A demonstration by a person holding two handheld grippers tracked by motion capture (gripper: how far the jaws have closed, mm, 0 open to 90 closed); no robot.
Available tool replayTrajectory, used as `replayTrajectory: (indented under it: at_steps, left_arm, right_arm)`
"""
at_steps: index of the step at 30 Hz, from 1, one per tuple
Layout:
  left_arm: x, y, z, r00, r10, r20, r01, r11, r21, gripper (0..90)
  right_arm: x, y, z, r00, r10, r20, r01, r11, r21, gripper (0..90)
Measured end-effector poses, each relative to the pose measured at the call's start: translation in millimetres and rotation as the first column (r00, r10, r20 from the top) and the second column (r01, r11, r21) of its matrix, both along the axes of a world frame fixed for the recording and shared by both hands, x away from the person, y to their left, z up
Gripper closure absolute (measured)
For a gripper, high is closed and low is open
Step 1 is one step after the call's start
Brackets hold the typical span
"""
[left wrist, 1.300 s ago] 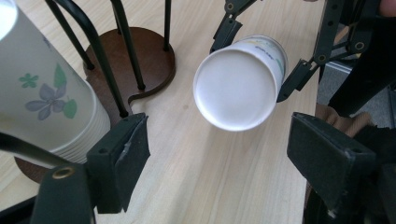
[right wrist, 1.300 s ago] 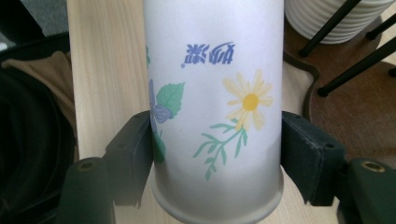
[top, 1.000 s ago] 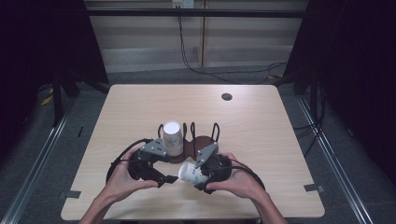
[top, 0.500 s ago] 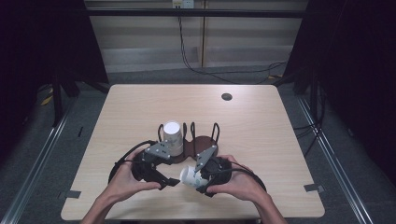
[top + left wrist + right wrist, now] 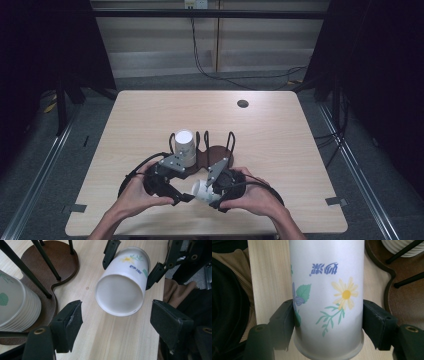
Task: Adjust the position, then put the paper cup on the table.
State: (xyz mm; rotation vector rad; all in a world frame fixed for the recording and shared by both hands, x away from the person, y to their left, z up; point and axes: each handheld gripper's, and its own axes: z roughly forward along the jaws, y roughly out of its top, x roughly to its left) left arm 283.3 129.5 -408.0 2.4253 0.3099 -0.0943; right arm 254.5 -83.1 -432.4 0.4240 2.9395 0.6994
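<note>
My right gripper [image 5: 209, 189] [image 5: 328, 317] is shut on a white paper cup [image 5: 200, 190] [image 5: 327, 277] printed with a daisy and leaves. It holds the cup on its side just above the table's near edge. The cup's base [image 5: 120, 295] points at my left gripper [image 5: 184, 197] [image 5: 116, 315]. That gripper is open, with a pad on either side of the base and clear of it, and its jaws have just been opening a little. Behind stands a brown wooden cup rack [image 5: 215, 152] [image 5: 50, 260] with black wire posts. A stack of white cups [image 5: 184, 142] [image 5: 17, 307] sits in its left slot.
A small round dark hole [image 5: 243, 103] lies in the tabletop at the far right. Black cables loop from both grippers along the near edge. A brown sleeve [image 5: 177, 290] shows beyond the cup. Dark floor and metal rails surround the table.
</note>
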Motion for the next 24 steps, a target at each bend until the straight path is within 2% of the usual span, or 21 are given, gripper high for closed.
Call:
replayTrajectory:
  at_steps: [4,7,11,13,16,20,21,22,24]
  left_arm:
    - [-0.5,-2.2,-0.3,0.9997,-0.001,-0.026,0.001,1.0,-0.001,30.3]
    - [0.8,-3.4,-0.3,0.9989,-0.017,-0.043,0.016,0.9998,-0.009,29.4]
    - [2.9,-4.7,-3.9,0.9984,-0.013,-0.055,0.012,0.9999,-0.008,28.6]
    - [2.1,-5.7,-5.8,0.9968,-0.009,-0.079,0.008,0.9999,-0.014,31.4]
    - [2.5,-7.0,-6.7,0.9959,-0.018,-0.088,0.018,0.9998,-0.001,33.8]
    - [2.9,-7.7,-6.7,0.9944,-0.004,-0.106,0.003,0.9999,-0.01,36.7]
    - [3.5,-7.3,-7.1,0.9923,0.001,-0.124,0.0,1.0,0.002,38.1]
    - [3.5,-7.3,-7.1,0.9923,0.001,-0.124,0.0,1.0,0.002,38.3]
    - [3.6,-6.7,-9.5,0.9868,0.021,-0.161,-0.018,0.9997,0.017,38.3]
  right_arm:
    - [-1.6,4.3,-0.7,1.0,0.005,-0.004,-0.005,1.0,-0.006,31.5]
    - [-0.8,5.7,0.4,0.9999,0.014,0.001,-0.014,0.9999,-0.003,31.5]
    - [0.0,7.7,-0.1,0.9998,0.019,0.0,-0.019,0.9998,0.003,31.6]
    - [-0.4,8.6,0.0,0.9998,0.019,0.006,-0.019,0.9998,-0.003,31.7]
    - [-1.8,9.5,-0.5,0.9997,0.022,0.009,-0.022,0.9998,-0.001,31.8]
    - [-3.8,12.4,-2.7,0.9992,0.038,0.005,-0.038,0.9992,-0.011,31.9]
    - [-4.2,13.2,-2.9,0.9992,0.039,0.006,-0.038,0.9992,-0.013,31.8]
    - [-4.2,13.2,-2.9,0.9992,0.039,0.006,-0.038,0.9992,-0.013,31.8]
    - [-4.7,14.7,-3.4,0.9987,0.05,0.004,-0.05,0.9985,-0.02,31.9]
